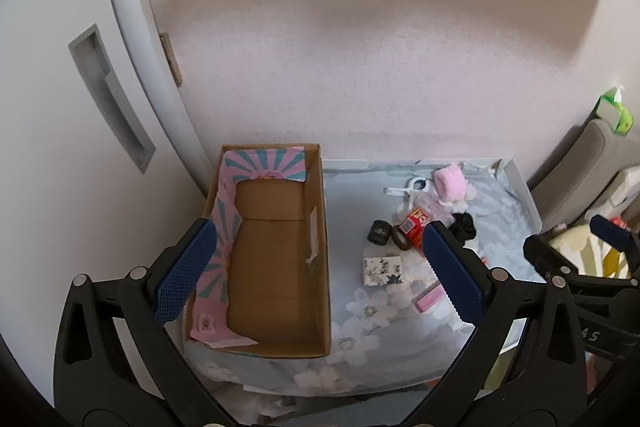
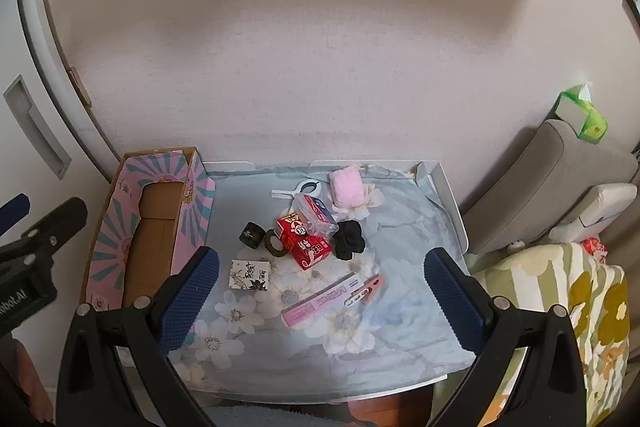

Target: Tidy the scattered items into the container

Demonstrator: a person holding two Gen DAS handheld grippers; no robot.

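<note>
An empty cardboard box [image 1: 276,259] [image 2: 152,239] with pink patterned flaps stands at the left of the flowered cloth. Scattered to its right lie a red carton [image 2: 305,241], a black jar [image 2: 250,234], a dark ring [image 2: 275,245], a black scrunchie [image 2: 349,239], a small patterned box [image 2: 250,275], a long pink box [image 2: 320,301], a peach clip [image 2: 366,291], a pink fluffy item [image 2: 346,187] and a clear packet [image 2: 316,215]. My left gripper [image 1: 320,275] hangs open above the cardboard box. My right gripper [image 2: 322,299] hangs open above the items, holding nothing.
The low white table [image 2: 454,211] stands against a pale wall. A white door with a recessed handle [image 1: 108,95] is at the left. A grey seat [image 2: 548,179], a green tissue pack [image 2: 582,113] and a flowered cushion [image 2: 568,291] are at the right.
</note>
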